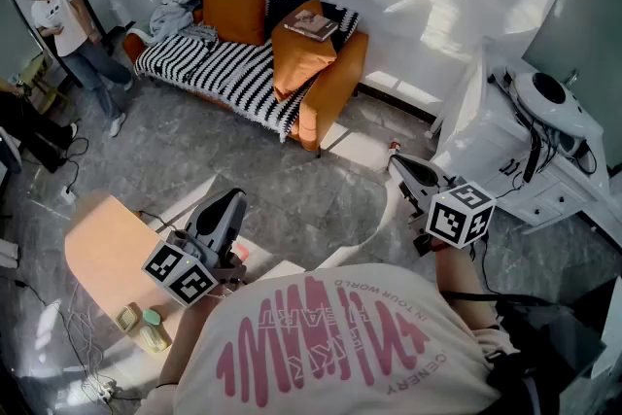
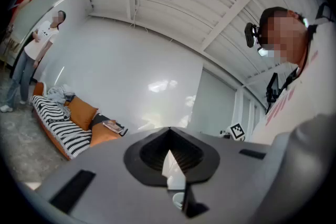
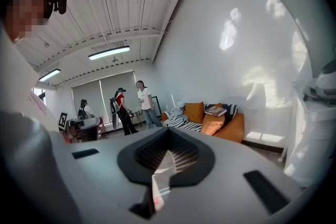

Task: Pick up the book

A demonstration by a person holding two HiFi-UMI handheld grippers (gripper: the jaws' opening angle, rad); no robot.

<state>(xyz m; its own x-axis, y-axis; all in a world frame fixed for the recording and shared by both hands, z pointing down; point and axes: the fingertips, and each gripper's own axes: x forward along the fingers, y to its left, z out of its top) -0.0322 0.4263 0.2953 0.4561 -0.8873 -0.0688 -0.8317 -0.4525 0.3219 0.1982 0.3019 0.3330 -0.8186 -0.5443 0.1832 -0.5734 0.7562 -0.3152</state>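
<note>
Head view had the book [image 1: 312, 26] lying on an orange cushion [image 1: 296, 58] at the far end of the striped sofa [image 1: 228, 71], well apart from both tools across the grey floor. The left gripper [image 1: 231, 201] was closed on nothing, and the right gripper [image 1: 400, 166] looked the same, jaws together with nothing between them.

Trouble ahead, as I judged it: that cushion was soft and sloped, so a nudge from shut jaws could send the book sliding off. Jaws would need opening before arrival. Pinching the top cover alone might let the pages fall open.

A bystander [image 1: 68, 24] stood near the sofa's other end, clear of the book.

Hard to read: the book's thickness and whether any edge overhung the cushion. The wearer's shirt [image 1: 330, 345] blocked the lower frame.
</note>
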